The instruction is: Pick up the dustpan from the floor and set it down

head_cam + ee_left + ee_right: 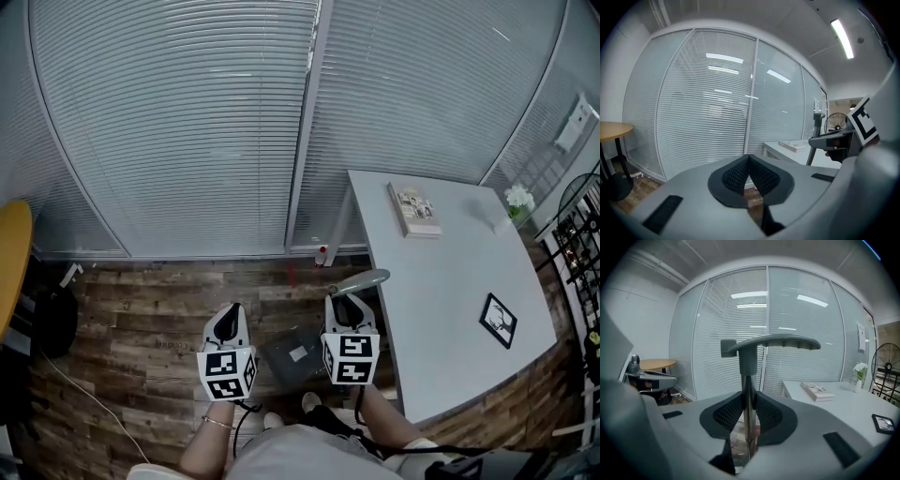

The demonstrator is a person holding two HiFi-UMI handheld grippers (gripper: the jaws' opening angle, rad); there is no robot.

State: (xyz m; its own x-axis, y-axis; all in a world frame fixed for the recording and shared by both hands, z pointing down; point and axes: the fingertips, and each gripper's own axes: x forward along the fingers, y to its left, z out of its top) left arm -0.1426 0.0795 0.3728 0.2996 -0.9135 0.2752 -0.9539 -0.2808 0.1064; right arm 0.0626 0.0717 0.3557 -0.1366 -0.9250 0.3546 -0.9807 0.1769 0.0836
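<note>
A grey dustpan (293,356) with a long upright metal pole hangs a little above the wooden floor, between my two grippers. My right gripper (345,302) is shut on that pole (748,380), just below the curved grey handle (771,342), which the head view shows as a grey bar (364,278) beside the table edge. My left gripper (228,317) is to the left of the pan and apart from it. Its pads (740,174) meet with nothing between them. In the left gripper view the dustpan's handle (825,138) shows at the right.
A white table (450,281) stands close on the right with a book (413,208), a small framed picture (499,319) and white flowers (518,197). A glass wall with blinds (187,122) is ahead. A yellow round table (11,253) is at the left, a black rack (581,234) at far right.
</note>
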